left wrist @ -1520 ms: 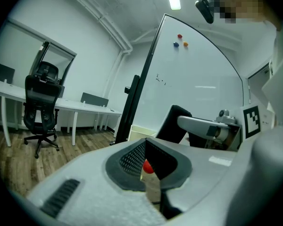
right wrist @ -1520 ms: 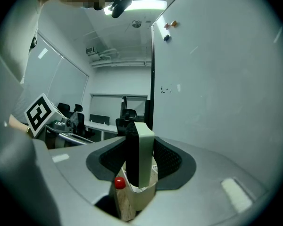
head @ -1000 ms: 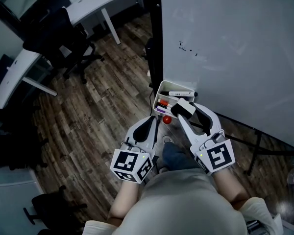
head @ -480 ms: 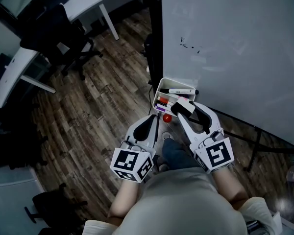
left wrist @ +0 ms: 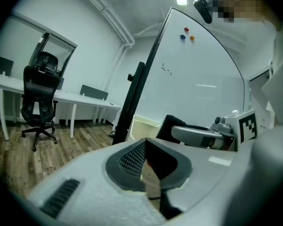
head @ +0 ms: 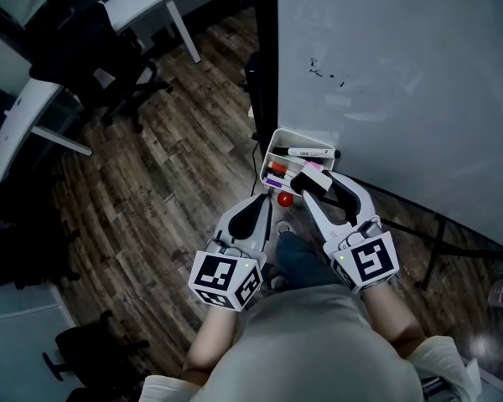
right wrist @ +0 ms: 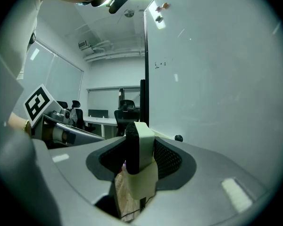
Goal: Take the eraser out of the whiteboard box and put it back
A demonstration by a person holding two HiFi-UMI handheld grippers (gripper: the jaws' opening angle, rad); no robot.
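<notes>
The right tongs [head: 313,181] are clamped on the eraser [right wrist: 140,147], which stands on edge between the pads, dark felt towards one pad and pale body towards the other. In the head view the eraser sits over the near edge of the whiteboard box [head: 267,159], a white tray fixed at the foot of the whiteboard [head: 394,74], with markers [head: 308,152] lying inside. The left tongs [head: 261,204] are closed together with nothing between them, held just beside the right ones and short of the box. A small red object [head: 284,198] lies on the wooden floor [head: 168,174] below.
</notes>
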